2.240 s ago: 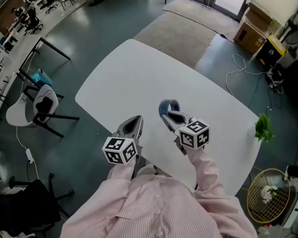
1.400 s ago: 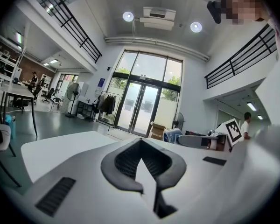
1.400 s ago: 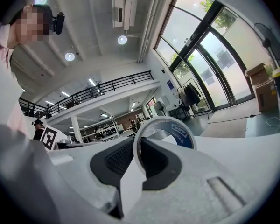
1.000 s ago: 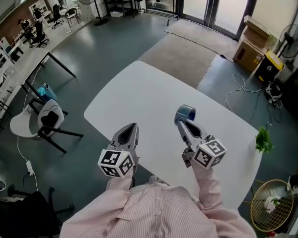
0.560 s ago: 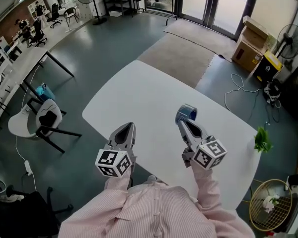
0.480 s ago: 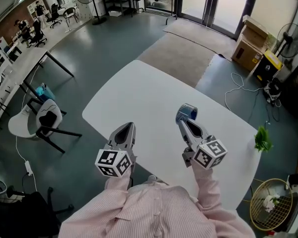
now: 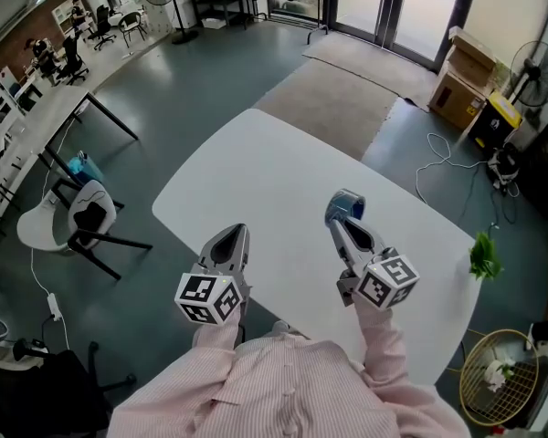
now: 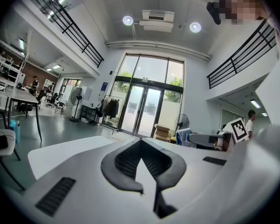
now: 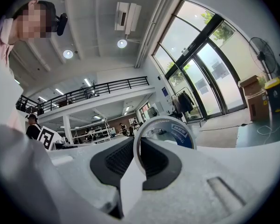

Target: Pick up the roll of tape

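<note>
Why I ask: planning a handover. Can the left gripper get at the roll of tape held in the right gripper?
Probably yes. Nothing stands between the left gripper and the roll of tape, which the right gripper holds over the table; the left jaws are shut and must open first.

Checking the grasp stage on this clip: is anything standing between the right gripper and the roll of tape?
Nothing visible does. The roll of tape sits edge-on, clamped between the fingers of the right gripper, so there is no gap left for anything to block.
</note>
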`<state>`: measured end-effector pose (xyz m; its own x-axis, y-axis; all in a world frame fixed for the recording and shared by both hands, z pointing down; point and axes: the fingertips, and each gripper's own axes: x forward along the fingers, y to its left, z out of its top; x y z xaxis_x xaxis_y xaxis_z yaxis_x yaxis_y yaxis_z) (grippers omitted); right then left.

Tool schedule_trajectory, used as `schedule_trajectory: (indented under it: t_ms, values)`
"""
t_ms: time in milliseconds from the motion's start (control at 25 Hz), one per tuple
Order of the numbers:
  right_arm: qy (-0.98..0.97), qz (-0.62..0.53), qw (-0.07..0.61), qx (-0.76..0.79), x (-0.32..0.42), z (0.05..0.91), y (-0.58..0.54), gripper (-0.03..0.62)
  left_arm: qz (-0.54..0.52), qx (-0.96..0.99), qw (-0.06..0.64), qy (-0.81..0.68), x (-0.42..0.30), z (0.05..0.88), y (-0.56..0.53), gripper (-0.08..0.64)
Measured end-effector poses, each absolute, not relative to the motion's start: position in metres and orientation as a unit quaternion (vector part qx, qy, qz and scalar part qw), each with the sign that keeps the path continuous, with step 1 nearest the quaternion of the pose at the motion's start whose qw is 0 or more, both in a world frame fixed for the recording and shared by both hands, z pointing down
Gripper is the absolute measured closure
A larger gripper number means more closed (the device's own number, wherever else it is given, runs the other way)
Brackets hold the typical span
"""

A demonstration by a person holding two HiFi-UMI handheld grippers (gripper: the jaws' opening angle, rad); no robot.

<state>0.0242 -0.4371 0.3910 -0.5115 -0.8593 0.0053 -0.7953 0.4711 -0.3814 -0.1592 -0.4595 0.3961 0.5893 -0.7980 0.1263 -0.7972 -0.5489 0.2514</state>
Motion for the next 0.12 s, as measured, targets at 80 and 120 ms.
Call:
schedule_trajectory:
  t_ms: [80, 120]
  values:
    - [0.853, -0.170, 0.093, -0.485, 0.0252, 0.3919, -0.4369, 0.543, -0.001, 0.880, 0.141, -0.453, -0.1580, 0.3969, -0.4593, 0.560]
    - [0.853, -0.170, 0.093, -0.485, 0.0258, 0.3924, -0.4369, 0.543, 0.000, 0.880, 0.141, -0.454, -0.1572, 0.3974, -0.4592, 0.560]
